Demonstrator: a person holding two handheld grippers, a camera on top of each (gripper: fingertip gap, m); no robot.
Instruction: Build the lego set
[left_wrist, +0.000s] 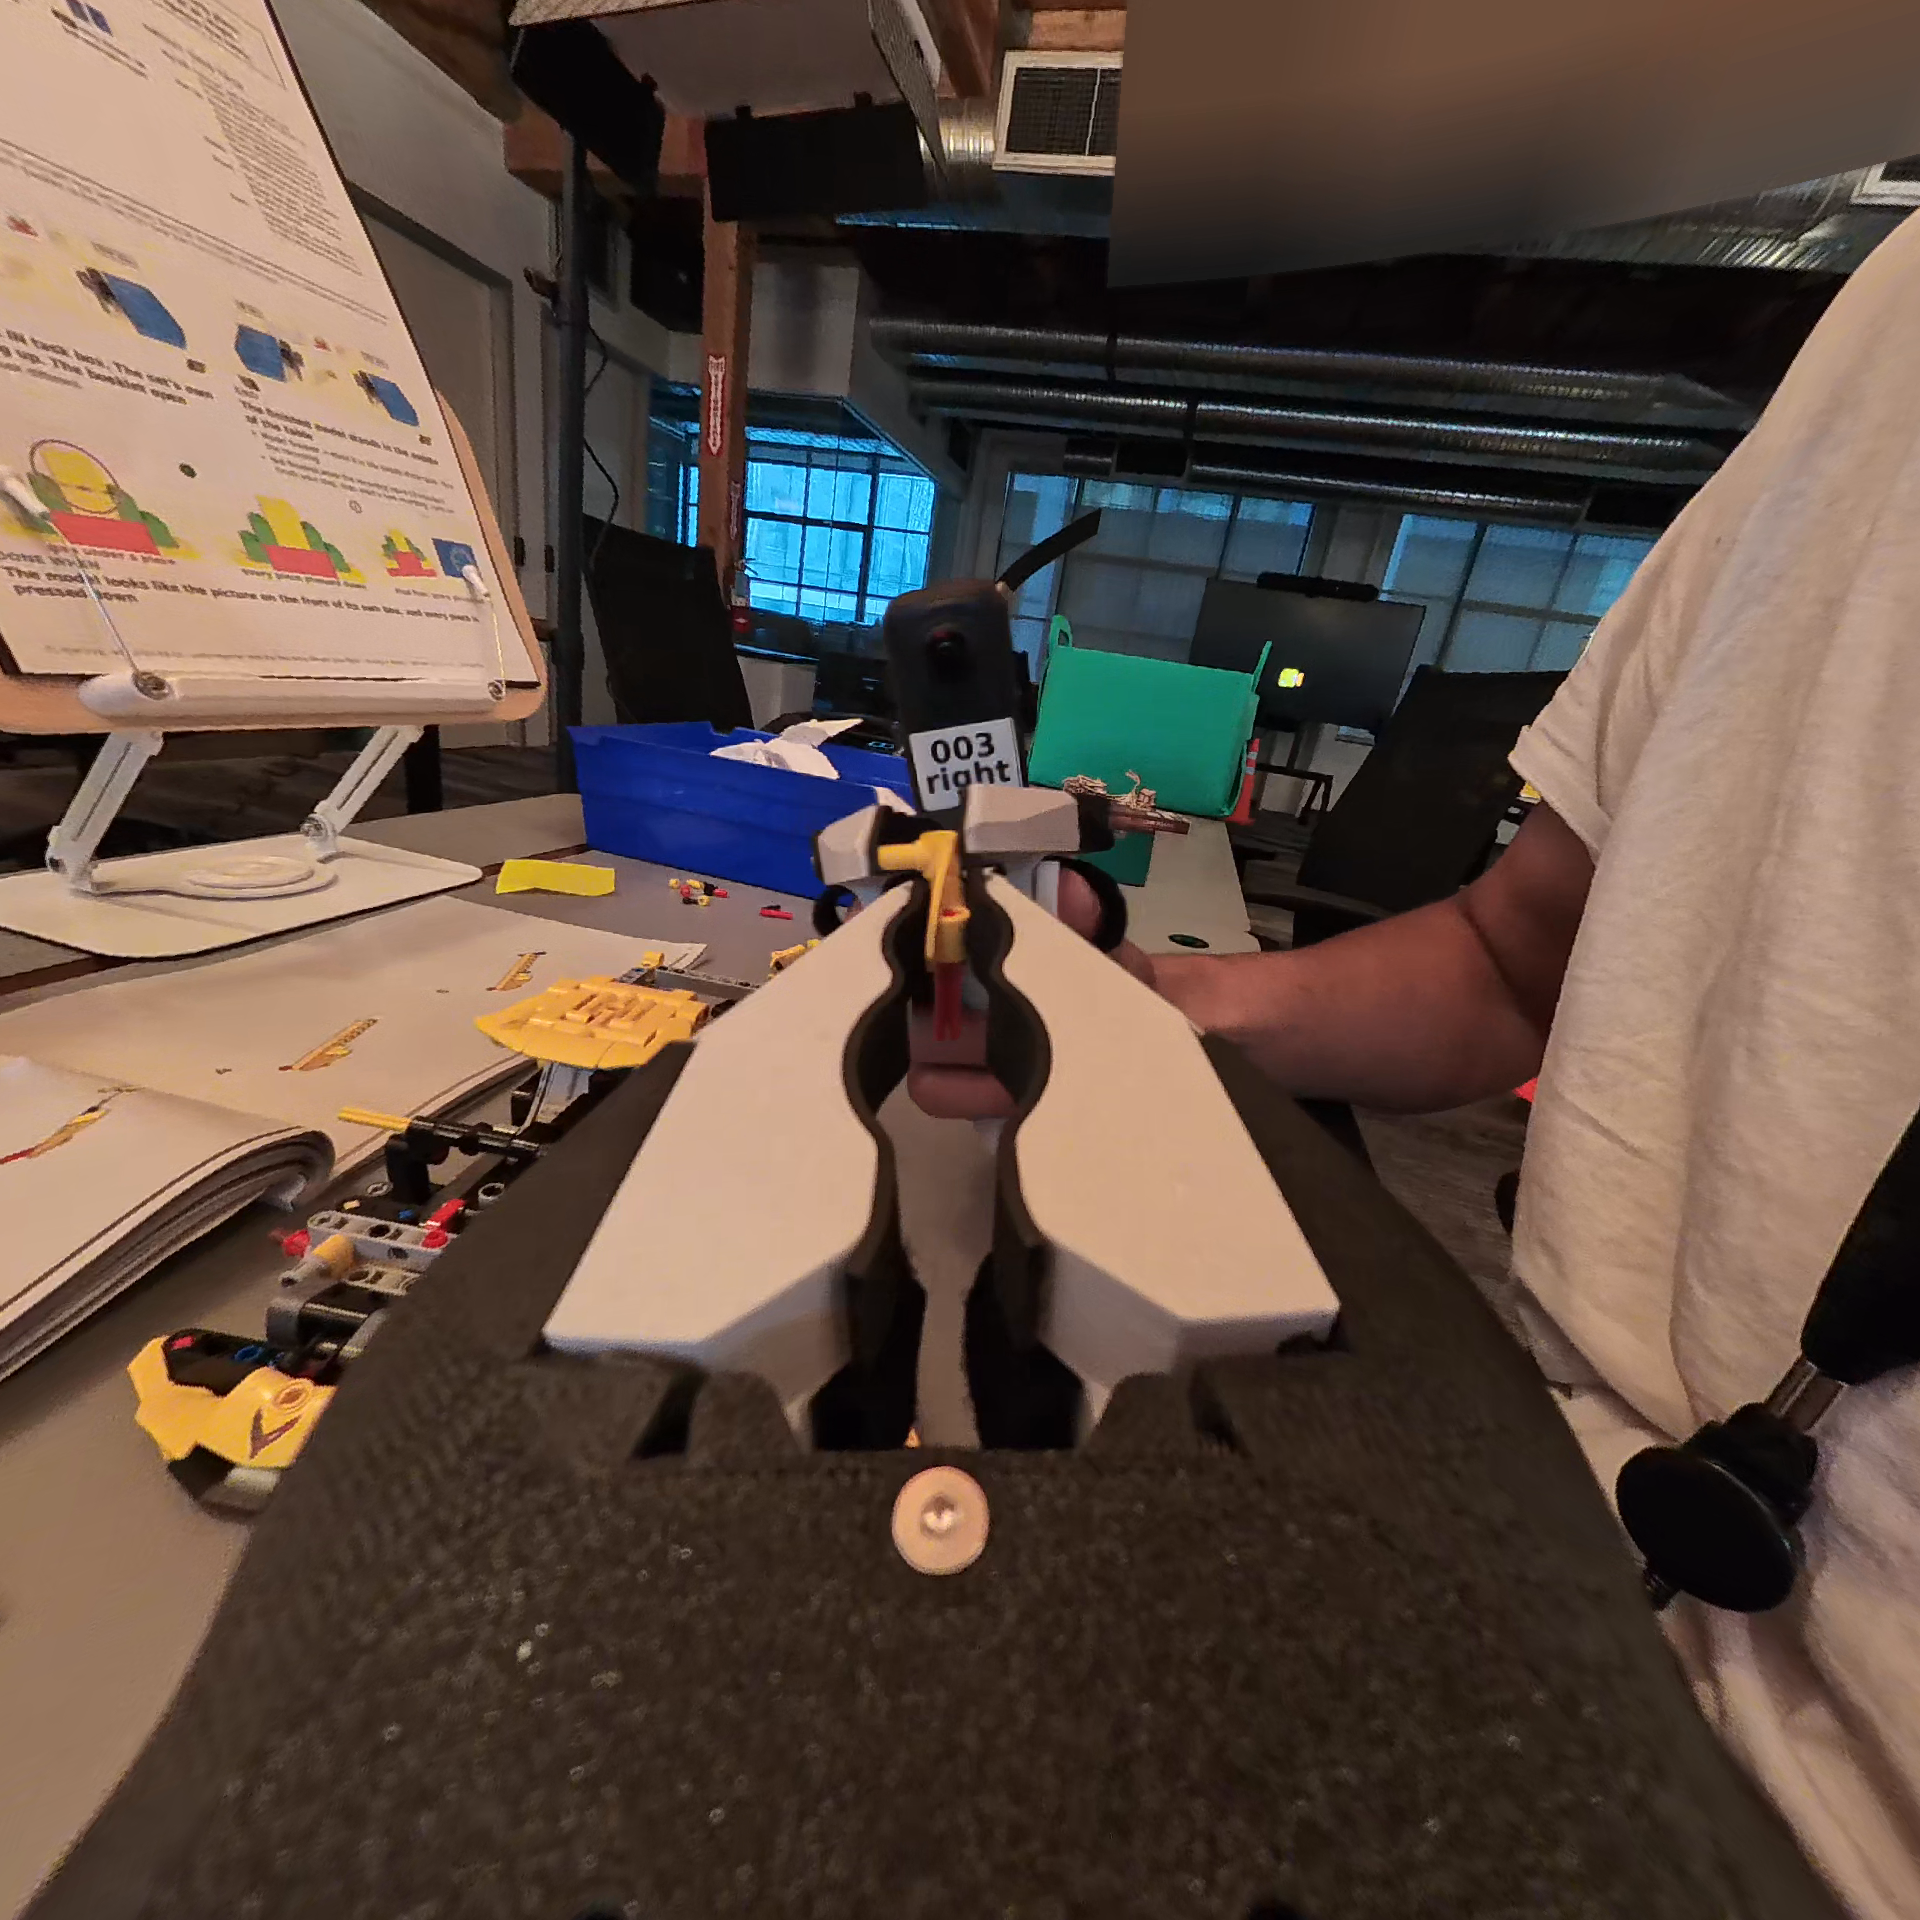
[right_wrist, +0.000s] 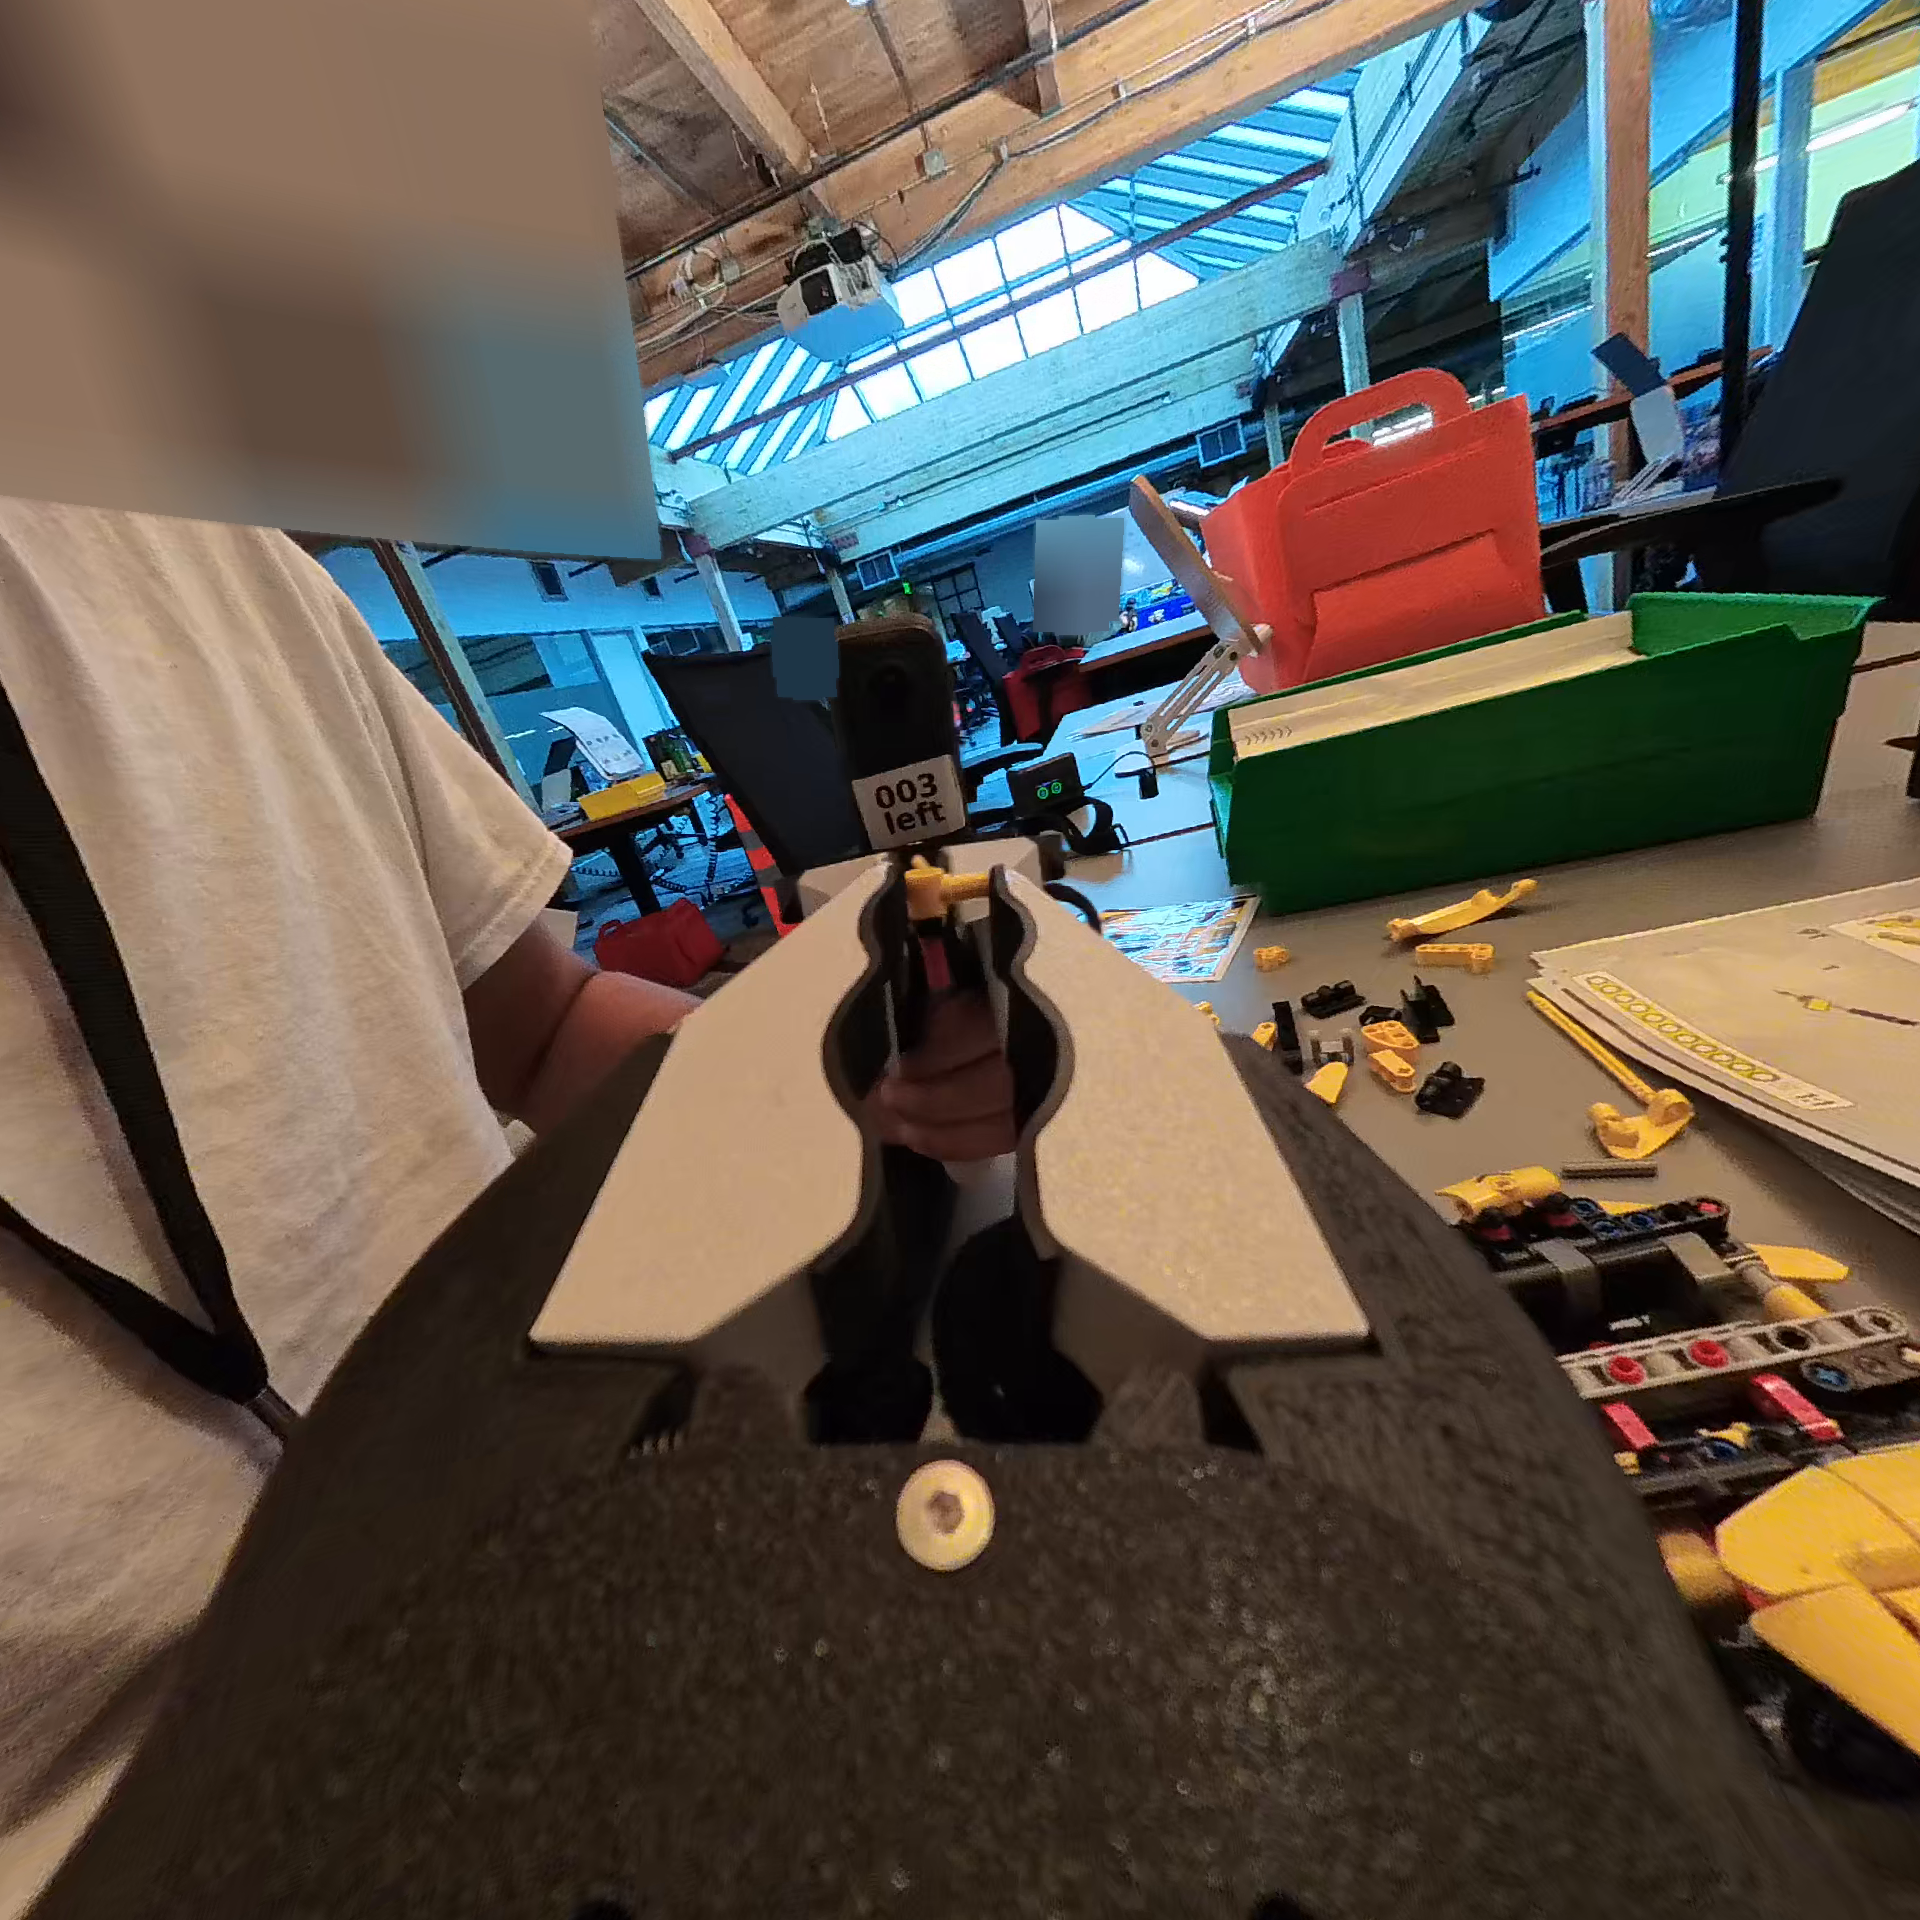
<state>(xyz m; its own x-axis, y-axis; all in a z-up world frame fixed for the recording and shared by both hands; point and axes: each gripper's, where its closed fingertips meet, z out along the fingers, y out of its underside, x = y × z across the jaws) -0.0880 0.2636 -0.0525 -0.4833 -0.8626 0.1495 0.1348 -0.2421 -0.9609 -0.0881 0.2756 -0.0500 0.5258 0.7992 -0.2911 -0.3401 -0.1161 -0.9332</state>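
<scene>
Yellow and red, the small lego piece (left_wrist: 943, 902) is held in the air between the two grippers, which meet tip to tip above the worktop's (right_wrist: 1714, 852) near edge. Left gripper (left_wrist: 940, 914) fingers are narrowed on its long yellow bar; right gripper (right_wrist: 948, 896) fingers pinch its yellow cross-pin. Only the left wrist view shows the blue bin (left_wrist: 717, 800) toward the far edge; only the right wrist view shows the green bin (right_wrist: 1507, 758). Both show the half-built car (left_wrist: 416, 1236).

Left gripper (left_wrist: 940, 914) and right gripper (right_wrist: 940, 904) meet tip-to-tip, fingers nearly closed
</scene>
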